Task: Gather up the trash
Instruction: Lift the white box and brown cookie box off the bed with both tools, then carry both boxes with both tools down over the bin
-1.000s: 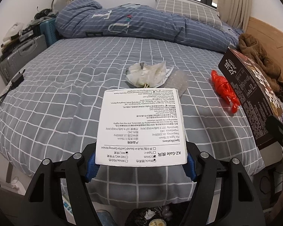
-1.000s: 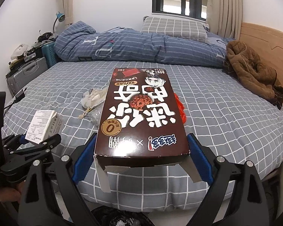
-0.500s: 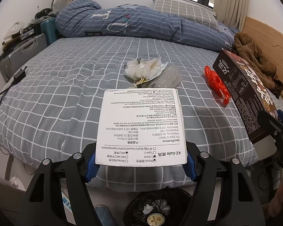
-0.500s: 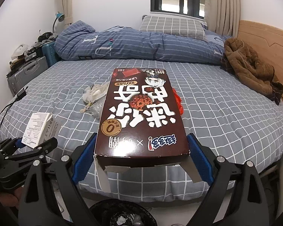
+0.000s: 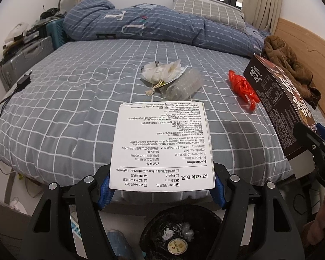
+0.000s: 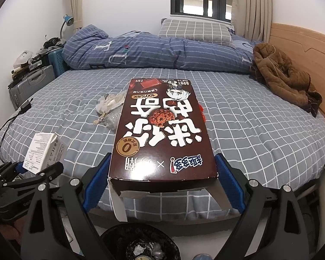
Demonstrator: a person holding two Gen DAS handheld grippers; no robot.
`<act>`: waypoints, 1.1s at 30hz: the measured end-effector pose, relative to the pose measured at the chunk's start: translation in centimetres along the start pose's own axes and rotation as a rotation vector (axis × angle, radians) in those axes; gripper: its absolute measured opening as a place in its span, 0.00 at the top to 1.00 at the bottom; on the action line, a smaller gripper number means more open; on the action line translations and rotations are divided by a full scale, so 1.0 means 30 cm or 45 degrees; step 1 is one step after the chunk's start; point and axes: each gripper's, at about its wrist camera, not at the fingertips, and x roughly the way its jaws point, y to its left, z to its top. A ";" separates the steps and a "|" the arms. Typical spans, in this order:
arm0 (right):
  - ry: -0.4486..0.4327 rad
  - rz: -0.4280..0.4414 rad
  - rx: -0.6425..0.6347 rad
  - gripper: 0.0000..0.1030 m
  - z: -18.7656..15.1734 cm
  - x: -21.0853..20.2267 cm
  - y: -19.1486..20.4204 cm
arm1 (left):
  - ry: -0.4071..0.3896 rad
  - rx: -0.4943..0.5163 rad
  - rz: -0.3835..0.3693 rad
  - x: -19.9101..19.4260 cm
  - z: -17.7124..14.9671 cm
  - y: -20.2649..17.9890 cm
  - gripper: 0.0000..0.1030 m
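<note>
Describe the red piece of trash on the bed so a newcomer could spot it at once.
Start at the bed with its grey checked sheet. Near its middle lies a small heap: a crumpled white wrapper and a clear plastic bag. To the right of that heap, lying apart from it, is the red plastic strip, crinkled and knotted, the only bright red thing on the sheet.

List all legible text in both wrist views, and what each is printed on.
White box held in the left tongs, text upside down:
"KZ-Gale"
"Specifications"
"Pin Type: 0.78mm"
"Frequency: 10-20000Hz"
"Impedance: 24Ω"
"3.5mm", "Type-c", "NO MIC", "MIC"
Its fine print: too small.
Brown box held in the right tongs, upside down:
"100%"
"0"
Large Chinese characters: not transcribed.
Duvet: "T", "U"
</note>
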 end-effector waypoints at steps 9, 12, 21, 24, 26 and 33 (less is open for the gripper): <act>0.017 0.005 -0.005 0.15 -0.056 -0.039 0.008 | 0.017 -0.004 -0.006 -0.047 -0.065 0.008 0.33; 0.033 0.010 -0.006 0.15 -0.082 -0.052 0.012 | 0.031 0.005 -0.008 -0.057 -0.090 0.008 0.33; 0.066 0.021 -0.024 0.15 -0.171 -0.104 0.028 | 0.059 0.019 -0.002 -0.095 -0.174 0.008 0.33; 0.078 0.030 -0.027 0.15 -0.199 -0.124 0.033 | 0.070 0.024 -0.004 -0.106 -0.202 0.004 0.33; 0.088 0.035 -0.033 0.15 -0.219 -0.137 0.039 | 0.075 0.024 -0.007 -0.113 -0.216 0.004 0.33; 0.115 0.042 -0.033 0.15 -0.272 -0.171 0.043 | 0.098 0.010 -0.022 -0.146 -0.274 0.015 0.33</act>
